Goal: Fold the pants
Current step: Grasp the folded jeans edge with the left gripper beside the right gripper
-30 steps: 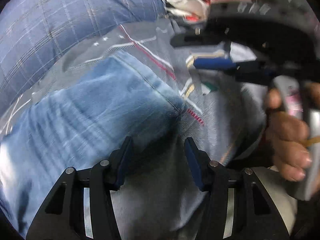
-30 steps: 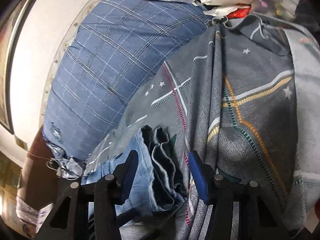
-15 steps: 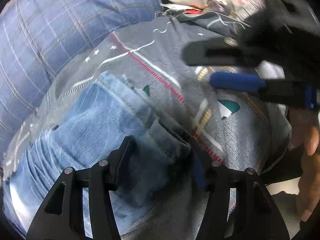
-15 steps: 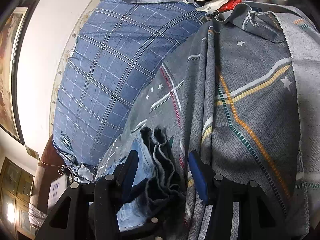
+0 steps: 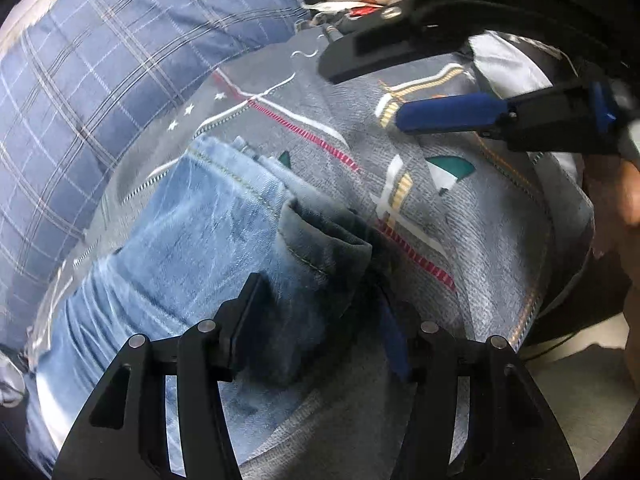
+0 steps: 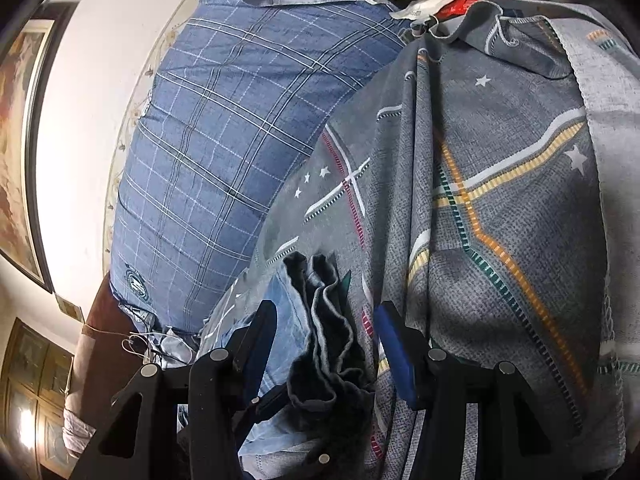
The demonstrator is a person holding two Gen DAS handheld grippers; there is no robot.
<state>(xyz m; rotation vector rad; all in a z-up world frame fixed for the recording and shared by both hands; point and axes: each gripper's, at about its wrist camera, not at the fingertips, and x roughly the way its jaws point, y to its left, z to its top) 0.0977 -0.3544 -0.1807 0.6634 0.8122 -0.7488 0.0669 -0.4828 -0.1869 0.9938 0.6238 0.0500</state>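
Light blue jeans [image 5: 208,248] lie on a grey patterned bedsheet [image 5: 472,240], beside a blue checked pillow [image 5: 100,92].

Seen from the left wrist, the left tool [image 5: 320,312] has its 2 fingers apart, with a rolled denim hem [image 5: 320,248] sitting between them. Compared with 1 second ago, that hem has bunched up into a thick fold between the fingers, where the cloth lay flatter before.

The right tool [image 5: 400,92] reaches in from the upper right of this view, its fingers apart above the sheet. It has moved higher and further from the jeans since half a second ago.

From the right wrist, the right tool [image 6: 324,320] is spread open around crumpled denim edges [image 6: 320,320], and more wall and a picture frame [image 6: 20,152] now show at left.

A round crest [image 6: 136,284] is printed on the pillow corner; its lettering is too small to read.
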